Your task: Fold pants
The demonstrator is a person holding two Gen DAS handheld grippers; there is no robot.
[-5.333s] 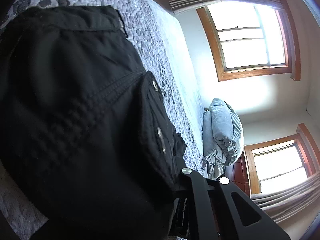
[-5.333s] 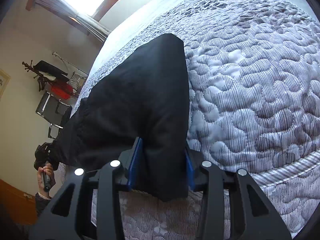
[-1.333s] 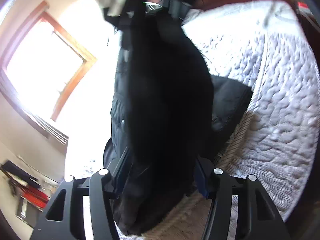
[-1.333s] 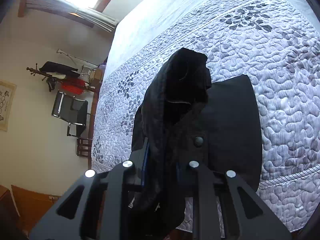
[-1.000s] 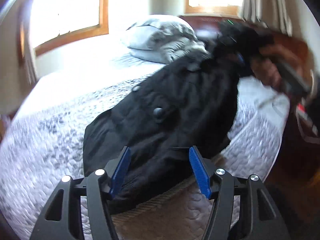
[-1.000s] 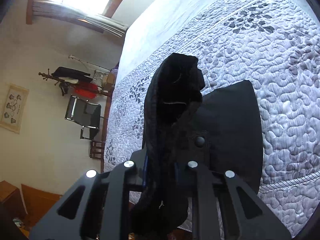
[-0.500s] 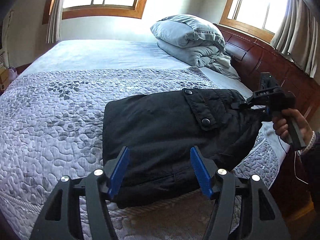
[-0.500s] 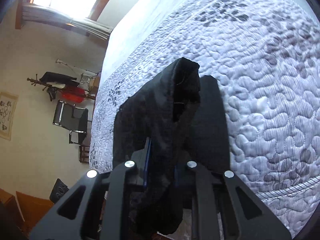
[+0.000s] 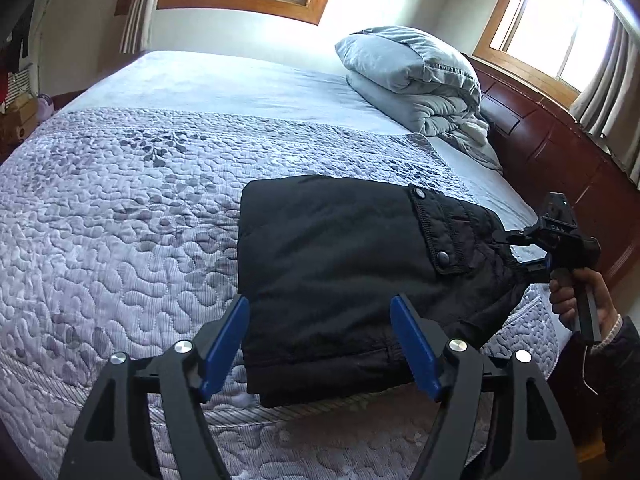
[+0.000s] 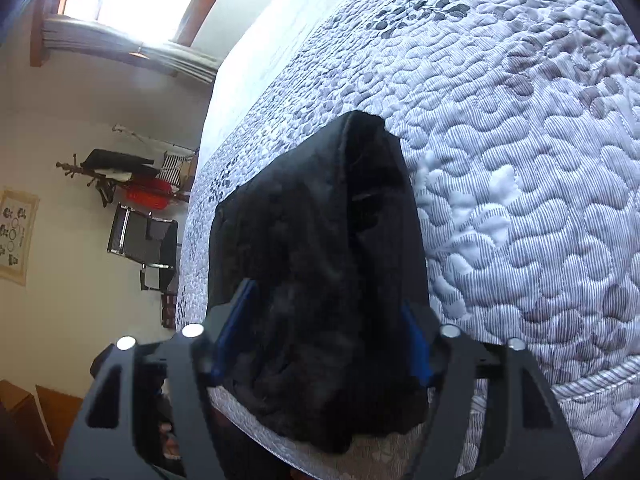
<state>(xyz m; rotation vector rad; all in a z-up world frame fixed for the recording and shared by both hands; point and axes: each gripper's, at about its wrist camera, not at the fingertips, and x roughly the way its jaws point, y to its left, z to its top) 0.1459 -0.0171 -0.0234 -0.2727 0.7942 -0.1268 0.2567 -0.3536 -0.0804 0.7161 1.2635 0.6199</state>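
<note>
Black pants (image 9: 340, 260) lie folded into a thick rectangle on the quilted bed (image 9: 120, 220), close to its near edge, a snap pocket flap on top. My left gripper (image 9: 324, 332) hovers over the near end of the fold. Its jaws are opening, and the blue pads stand clear of the cloth. My right gripper (image 9: 528, 254), held by a hand (image 9: 568, 296), is at the right end of the pants. In the right wrist view its jaws (image 10: 324, 332) are opening, with the bunched end of the pants (image 10: 320, 260) loose between the pads.
A folded grey duvet (image 9: 412, 76) is piled at the head of the bed against the dark wooden headboard (image 9: 560, 152). Beyond the bed's far side stand a chair (image 10: 140, 236) and a coat rack (image 10: 120, 176). Windows line two walls.
The pants came down from hanging between the grippers onto the bed as a flat fold. My left gripper let go and spread wider. The right jaws, shut on bunched cloth before, have sprung apart.
</note>
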